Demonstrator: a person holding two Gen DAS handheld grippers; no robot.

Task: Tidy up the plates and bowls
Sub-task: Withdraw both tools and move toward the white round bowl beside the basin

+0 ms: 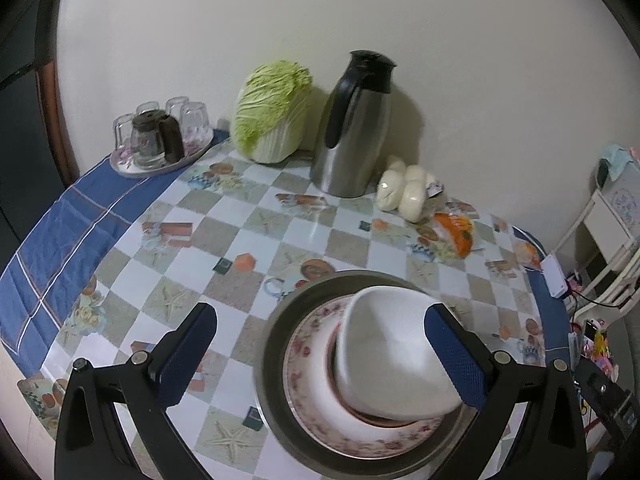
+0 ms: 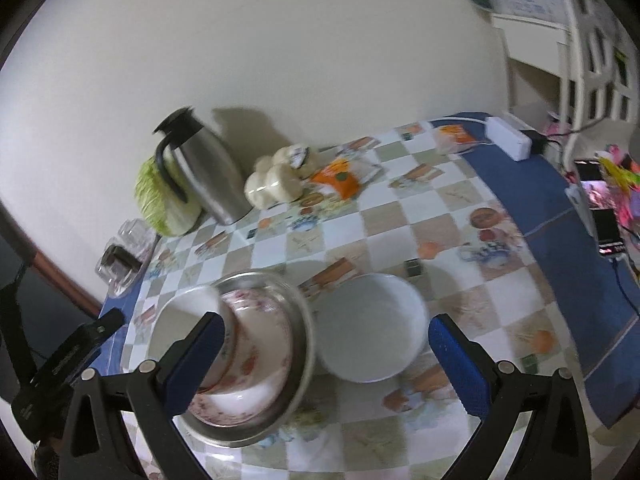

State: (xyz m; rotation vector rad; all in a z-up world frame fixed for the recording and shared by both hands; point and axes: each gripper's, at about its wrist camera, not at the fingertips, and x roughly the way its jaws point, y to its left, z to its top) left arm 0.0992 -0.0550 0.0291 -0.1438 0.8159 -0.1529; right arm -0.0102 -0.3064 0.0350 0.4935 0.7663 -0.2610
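A metal dish point(image 1: 280, 360) holds a flowered plate point(image 1: 308, 392) with a tilted white bowl point(image 1: 384, 348) resting in it. My left gripper point(image 1: 320, 356) is open above them; the bowl lies against its right finger point(image 1: 456, 360), not clamped. In the right wrist view the same metal dish point(image 2: 298, 344), flowered plate point(image 2: 256, 396) and tilted bowl point(image 2: 180, 320) sit at lower left. A second white bowl point(image 2: 370, 326) stands upright on the table beside the dish. My right gripper point(image 2: 326, 360) is open just above it, straddling both.
A steel thermos jug point(image 1: 354, 132), a cabbage point(image 1: 274, 112), a bag of buns point(image 1: 408, 192) and an orange packet point(image 1: 456, 232) stand by the wall. A tray of glasses point(image 1: 160, 136) is at the back left. A white power strip point(image 2: 508, 138) lies at the table's right edge.
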